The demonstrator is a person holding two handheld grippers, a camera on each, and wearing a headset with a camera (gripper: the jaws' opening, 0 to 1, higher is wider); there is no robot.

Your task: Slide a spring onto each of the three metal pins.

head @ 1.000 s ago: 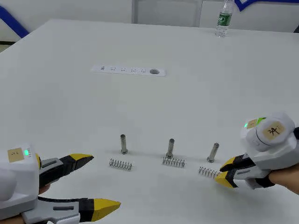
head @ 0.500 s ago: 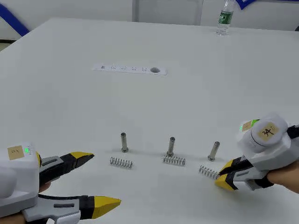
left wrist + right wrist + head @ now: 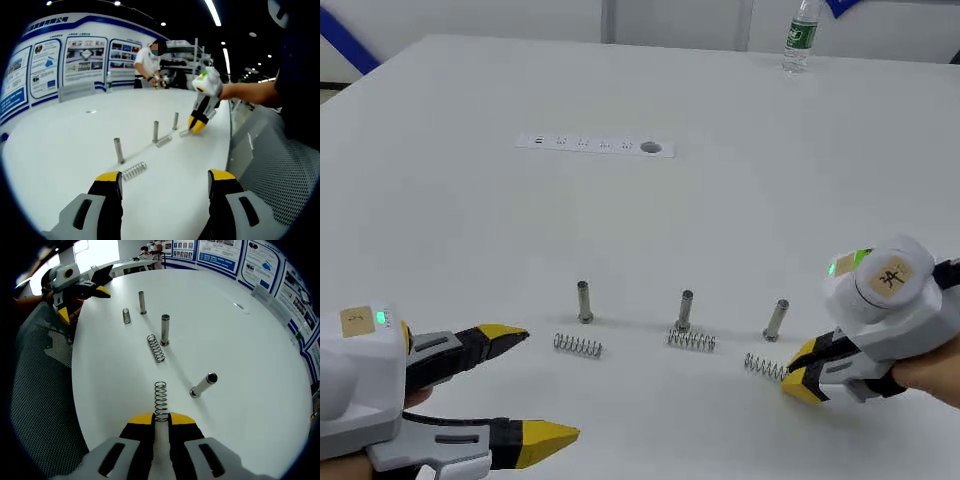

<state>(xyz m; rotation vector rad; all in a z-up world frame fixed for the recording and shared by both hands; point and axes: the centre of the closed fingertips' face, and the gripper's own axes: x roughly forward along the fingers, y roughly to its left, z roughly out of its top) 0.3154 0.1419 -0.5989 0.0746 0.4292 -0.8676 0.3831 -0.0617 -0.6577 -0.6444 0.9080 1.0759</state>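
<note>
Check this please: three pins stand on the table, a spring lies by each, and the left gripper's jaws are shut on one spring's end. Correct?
No: it is the right gripper that is shut on the spring, as the right gripper view shows; the left gripper is open. The rest holds.

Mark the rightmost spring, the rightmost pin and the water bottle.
rightmost spring (image 3: 764,366): head view, middle coils.
rightmost pin (image 3: 776,320): head view, mid shaft.
water bottle (image 3: 801,40): head view, green label.
</note>
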